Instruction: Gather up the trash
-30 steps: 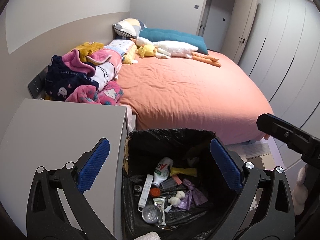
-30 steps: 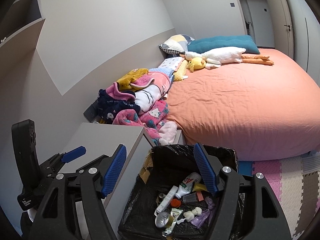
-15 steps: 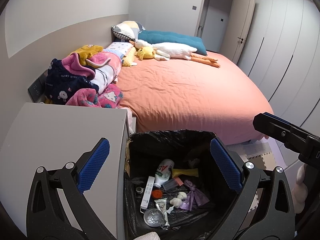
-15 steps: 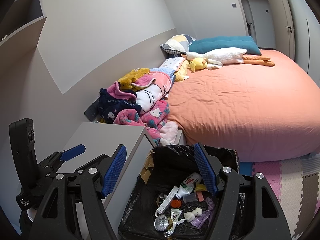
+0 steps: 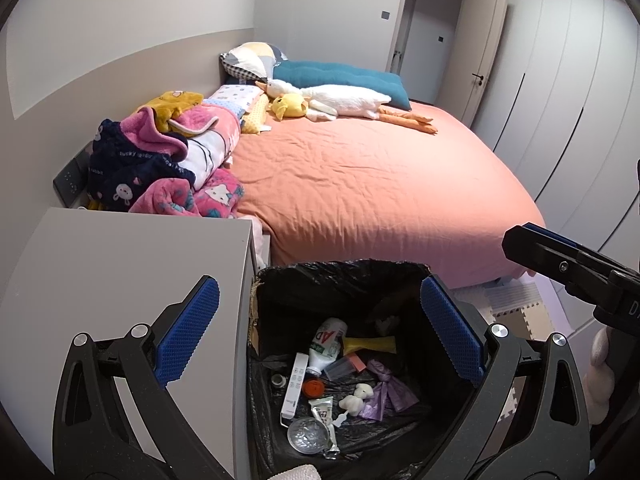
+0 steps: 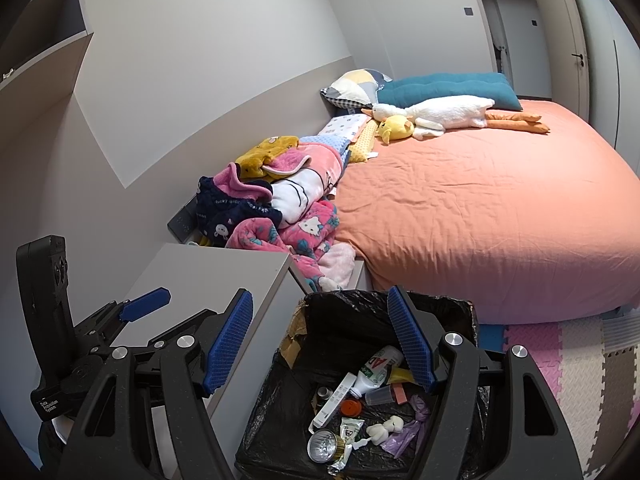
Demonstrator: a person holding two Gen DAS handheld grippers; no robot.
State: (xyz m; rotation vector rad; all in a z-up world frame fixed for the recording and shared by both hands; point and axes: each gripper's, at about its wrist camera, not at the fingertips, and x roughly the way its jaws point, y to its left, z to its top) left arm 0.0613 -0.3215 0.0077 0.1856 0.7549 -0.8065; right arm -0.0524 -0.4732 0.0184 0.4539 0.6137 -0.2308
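Both grippers hang over the trash bin (image 5: 340,276), a box lined with a black bag that stands between the grey bedside cabinet (image 5: 120,264) and the foot of the orange bed (image 5: 380,184). The left gripper (image 5: 316,332) has its blue pads spread wide with nothing between them, and the right gripper (image 6: 320,344) is spread too, also empty.

The collected trash lies at the bottom of the bin, straight below and ahead of both sets of jaws: a white bottle (image 5: 326,344) with red letters, a long white stick-shaped item (image 5: 294,384) with its long axis running from the near wall toward the bed, an orange cap (image 5: 313,388), a knotted purple bag (image 5: 384,388) and a crumpled foil piece (image 5: 306,430).

Neither gripper looks clearly nearer the bin than the other; the left one sits on the cabinet side, the right one on the floor-mat (image 6: 560,360) side. No loose trash shows outside the bin, so I judge the collecting nearly or fully done.
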